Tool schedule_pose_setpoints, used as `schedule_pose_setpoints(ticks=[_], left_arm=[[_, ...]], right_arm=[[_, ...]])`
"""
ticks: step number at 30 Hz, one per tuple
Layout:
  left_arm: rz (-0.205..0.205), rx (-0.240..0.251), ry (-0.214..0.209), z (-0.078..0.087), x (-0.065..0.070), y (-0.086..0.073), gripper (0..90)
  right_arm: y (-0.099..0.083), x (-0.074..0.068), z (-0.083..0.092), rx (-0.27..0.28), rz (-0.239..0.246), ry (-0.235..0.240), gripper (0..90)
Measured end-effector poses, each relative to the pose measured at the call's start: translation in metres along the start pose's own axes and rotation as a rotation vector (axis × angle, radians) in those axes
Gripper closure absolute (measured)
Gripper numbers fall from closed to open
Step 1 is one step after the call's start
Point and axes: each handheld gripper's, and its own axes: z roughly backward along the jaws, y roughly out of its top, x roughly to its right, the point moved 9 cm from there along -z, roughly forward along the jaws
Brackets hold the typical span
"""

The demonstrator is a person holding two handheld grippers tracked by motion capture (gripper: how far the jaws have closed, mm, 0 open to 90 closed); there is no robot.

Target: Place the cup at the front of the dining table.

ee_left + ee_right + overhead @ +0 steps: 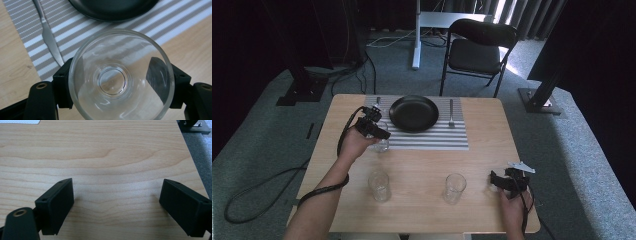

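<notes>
High view: we sit at a wooden table laid with a striped placemat, a black plate, a knife to its left and a fork to its right. Our left gripper is clamped on a clear drinking glass at the placemat's near-left corner, just beside the knife. In the left gripper view the glass sits squarely between both black jaws, which press its sides, mouth toward the camera, hovering near the knife and the plate's rim. Our right gripper rests near the table's right edge; in the right gripper view its jaws stand wide apart over bare wood, holding nothing. Two more glasses, one at left and one at right, wait along the near side. To place this glass well, we judge it should stay upright, be lowered gently clear of the knife blade, and be released only once its base sits flat.
</notes>
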Motion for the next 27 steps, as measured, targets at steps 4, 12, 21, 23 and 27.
schedule_pose_setpoints(ticks=[4,12,21,23,27], left_arm=[[0.021,0.011,0.01,-0.004,-0.006,0.01,28.9],[0.051,0.019,0.023,-0.007,-0.015,0.032,28.9],[0.073,-0.005,0.03,-0.022,-0.026,0.044,28.9],[0.069,-0.015,0.023,-0.027,-0.028,0.044,28.9],[0.066,-0.015,0.013,-0.034,-0.031,0.046,28.9]], right_arm=[[0.0,0.0,0.0,0.0,0.0,0.0,11.7],[0.0,0.0,0.0,0.0,0.0,0.0,11.8],[0.0,0.0,0.0,0.0,0.0,0.0,11.7],[0.0,0.0,0.0,0.0,0.0,0.0,11.8],[0.0,0.0,0.0,0.001,0.0,0.0,11.7]])
